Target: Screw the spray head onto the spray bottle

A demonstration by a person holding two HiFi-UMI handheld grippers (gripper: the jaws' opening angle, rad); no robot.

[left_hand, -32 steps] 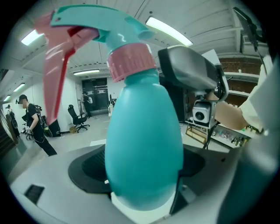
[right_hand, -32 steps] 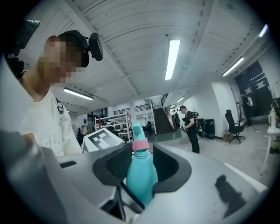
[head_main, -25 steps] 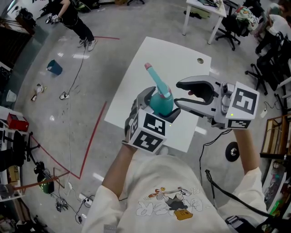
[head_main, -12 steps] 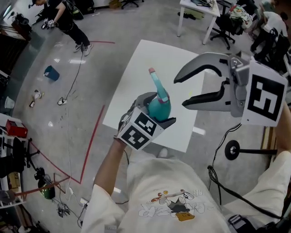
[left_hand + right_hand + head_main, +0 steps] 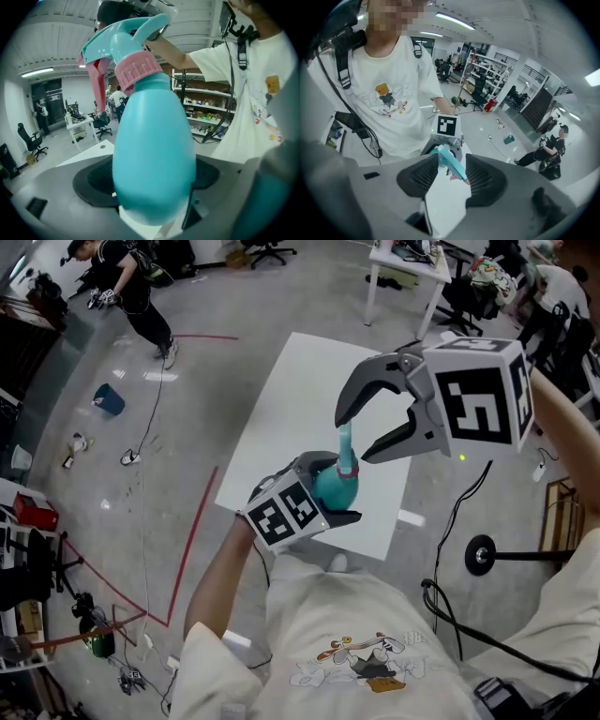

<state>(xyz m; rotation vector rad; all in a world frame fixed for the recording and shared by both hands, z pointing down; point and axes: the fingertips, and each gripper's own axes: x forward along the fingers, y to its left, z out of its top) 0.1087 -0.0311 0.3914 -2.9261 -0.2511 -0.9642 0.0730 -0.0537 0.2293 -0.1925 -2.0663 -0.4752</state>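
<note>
Above the white table [image 5: 291, 409], held clear of it, item by item.

- Spray bottle [image 5: 154, 154]: teal, pinched at its belly by your left gripper [image 5: 335, 489]; stands more upright than a second ago.
- Spray head [image 5: 347, 444]: seated on the neck, pink collar [image 5: 136, 72] in place. Tightness cannot be told.
- Right gripper [image 5: 353, 437]: has swung from beside the bottle to over it. Its fingers have just widened and stand spread, with the head between them, not pinched.
- Reading: you look set for a fresh bite, so the screwing is probably unfinished.
</note>
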